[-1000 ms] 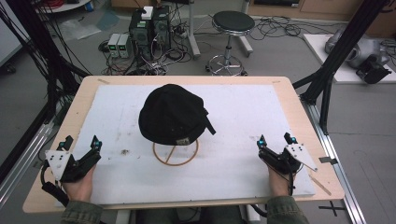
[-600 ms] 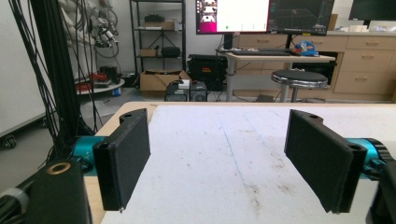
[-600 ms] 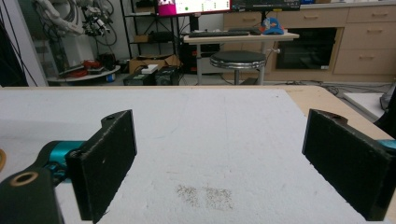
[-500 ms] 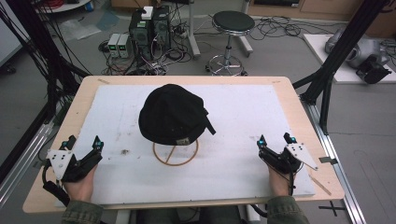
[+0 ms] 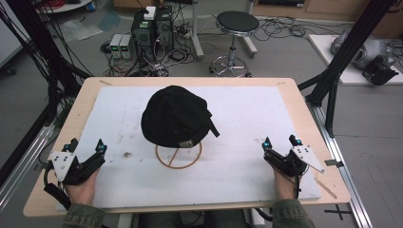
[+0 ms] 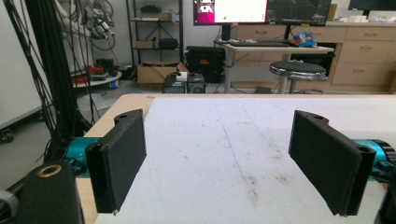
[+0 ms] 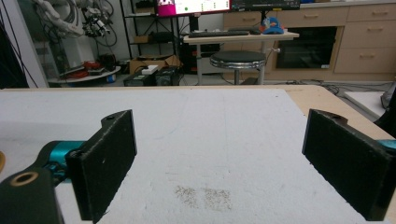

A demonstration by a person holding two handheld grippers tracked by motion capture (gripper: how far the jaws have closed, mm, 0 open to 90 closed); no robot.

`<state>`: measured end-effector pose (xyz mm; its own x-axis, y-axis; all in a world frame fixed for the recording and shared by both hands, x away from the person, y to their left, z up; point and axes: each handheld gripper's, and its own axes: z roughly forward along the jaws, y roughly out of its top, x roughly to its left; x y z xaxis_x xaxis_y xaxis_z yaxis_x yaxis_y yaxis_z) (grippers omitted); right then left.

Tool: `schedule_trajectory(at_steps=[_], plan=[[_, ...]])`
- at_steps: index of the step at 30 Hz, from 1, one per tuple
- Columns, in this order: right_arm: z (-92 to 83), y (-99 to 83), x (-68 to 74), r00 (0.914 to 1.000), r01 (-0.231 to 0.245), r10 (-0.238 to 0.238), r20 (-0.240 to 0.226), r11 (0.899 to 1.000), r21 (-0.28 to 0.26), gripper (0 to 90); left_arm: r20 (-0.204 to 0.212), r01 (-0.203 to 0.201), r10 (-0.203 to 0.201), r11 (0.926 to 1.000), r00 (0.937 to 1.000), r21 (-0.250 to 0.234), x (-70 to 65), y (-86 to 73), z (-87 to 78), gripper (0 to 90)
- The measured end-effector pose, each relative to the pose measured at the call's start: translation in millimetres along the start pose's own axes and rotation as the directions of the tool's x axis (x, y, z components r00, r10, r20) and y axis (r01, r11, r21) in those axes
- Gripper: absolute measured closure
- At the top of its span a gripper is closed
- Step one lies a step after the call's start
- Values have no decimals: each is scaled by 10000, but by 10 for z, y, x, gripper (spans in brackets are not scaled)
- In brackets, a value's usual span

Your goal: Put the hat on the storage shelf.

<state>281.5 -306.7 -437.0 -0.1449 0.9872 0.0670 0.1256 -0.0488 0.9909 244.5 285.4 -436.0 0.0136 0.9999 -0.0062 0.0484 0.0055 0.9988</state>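
A black cap (image 5: 177, 116) sits on top of a wooden ring stand (image 5: 179, 156) near the middle of the white board (image 5: 247, 123). My left gripper (image 5: 86, 149) rests at the board's front left, well to the left of the cap, its jaws wide apart with nothing between them (image 6: 229, 161). At the front right my right gripper (image 5: 281, 141) rests the same way, open and empty (image 7: 224, 163). A hand holds each one from the near edge.
The white board lies on a wooden table (image 5: 304, 114). Small dark stains mark the board (image 5: 127, 153). Black frame posts (image 5: 347, 52) stand at the table's right and left. A stool (image 5: 236, 28) and electronics boxes (image 5: 152, 23) stand on the floor beyond.
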Motion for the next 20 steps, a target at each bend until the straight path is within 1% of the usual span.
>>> schedule_trajectory(at_steps=[7, 9, 14, 20], plan=[[6, -1, -4, 10000, 15, -15, -32, 10000, 13, 92, 82, -78, 78, 10000, 9999, 44, -9, -3, 5, 198], [8, -1, -5, 10000, -11, 11, -44, 10000, 40, 91, 120, -46, 45, 10000, 9999, 64, -8, -5, 8, 197], [14, -3, -17, 10000, -26, 26, -48, 10000, 19, 92, 146, -90, 87, 9998, 9999, 164, -8, -10, 14, 198], [15, -5, -21, 10000, -95, 95, -29, 9999, 47, 91, 152, -93, 90, 9998, 9998, 175, -12, -10, 20, 201]])
